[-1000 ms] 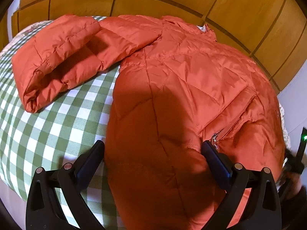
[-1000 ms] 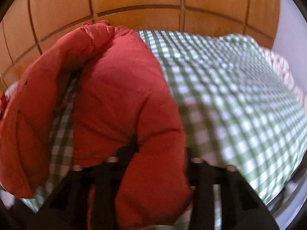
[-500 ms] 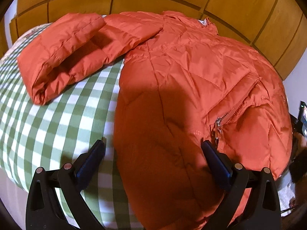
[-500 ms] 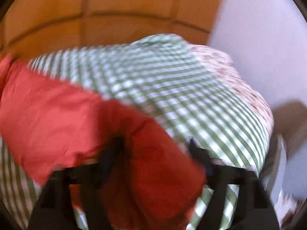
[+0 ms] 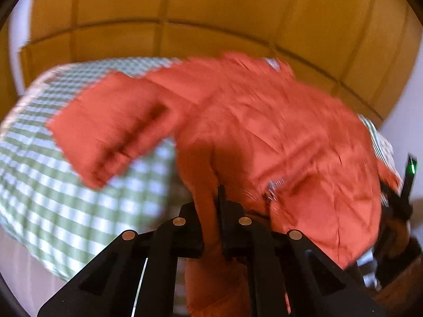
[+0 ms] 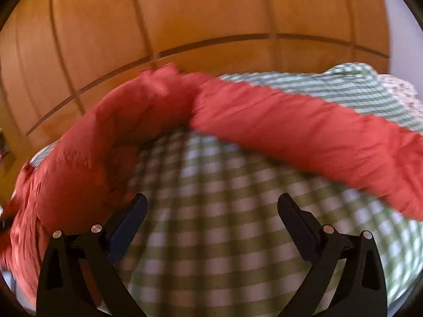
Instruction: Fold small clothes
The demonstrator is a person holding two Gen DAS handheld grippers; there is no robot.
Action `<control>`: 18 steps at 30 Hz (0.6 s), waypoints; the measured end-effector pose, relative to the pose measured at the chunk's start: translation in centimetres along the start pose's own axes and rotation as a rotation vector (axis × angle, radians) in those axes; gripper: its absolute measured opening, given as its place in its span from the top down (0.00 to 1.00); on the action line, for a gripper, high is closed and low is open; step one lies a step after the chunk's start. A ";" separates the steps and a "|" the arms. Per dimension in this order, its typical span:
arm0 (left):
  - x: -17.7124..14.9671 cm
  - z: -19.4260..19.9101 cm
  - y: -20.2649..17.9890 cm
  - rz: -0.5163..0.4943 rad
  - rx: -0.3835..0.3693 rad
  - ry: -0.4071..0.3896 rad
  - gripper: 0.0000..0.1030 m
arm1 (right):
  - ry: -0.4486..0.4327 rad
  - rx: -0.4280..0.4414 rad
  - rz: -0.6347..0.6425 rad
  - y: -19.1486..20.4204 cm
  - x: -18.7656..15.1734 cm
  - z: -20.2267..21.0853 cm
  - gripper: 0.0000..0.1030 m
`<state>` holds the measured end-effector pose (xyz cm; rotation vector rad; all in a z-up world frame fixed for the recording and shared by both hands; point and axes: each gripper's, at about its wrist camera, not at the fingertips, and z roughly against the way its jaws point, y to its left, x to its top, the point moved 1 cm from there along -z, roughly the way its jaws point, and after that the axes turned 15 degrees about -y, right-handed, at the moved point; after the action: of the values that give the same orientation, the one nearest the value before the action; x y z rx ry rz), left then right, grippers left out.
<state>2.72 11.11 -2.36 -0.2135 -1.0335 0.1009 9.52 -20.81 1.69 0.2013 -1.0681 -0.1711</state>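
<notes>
Right now the left gripper (image 5: 214,211) is clenched on the near hem of the puffy orange quilted jacket (image 5: 277,137); right gripper (image 6: 211,216) is released, jaws wide, holding nothing, w/ a sleeve (image 6: 304,137) lying across the cloth ahead of it. Jacket sits on the green-and-white checked bedspread (image 6: 224,237), sleeves splayed out. Risk, imo: slick padded fabric slips from a one-point pinch, or the loose sleeves bunch up & skew the fold. Surface looks soft, so creases won't press flat. Wooden panelled wall (image 6: 211,13) behind.

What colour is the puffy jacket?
Orange-red jacket, clearest in the left wrist view.
</notes>
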 end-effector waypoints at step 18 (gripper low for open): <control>-0.9 -3.6 13.1 0.271 0.262 -0.014 0.96 | 0.243 0.318 -0.124 9.8 -1.3 -8.5 0.08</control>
<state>5.59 23.21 -7.86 -0.1136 -0.9904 0.4808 16.82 -10.32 -0.93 0.5626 -0.8359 -0.0844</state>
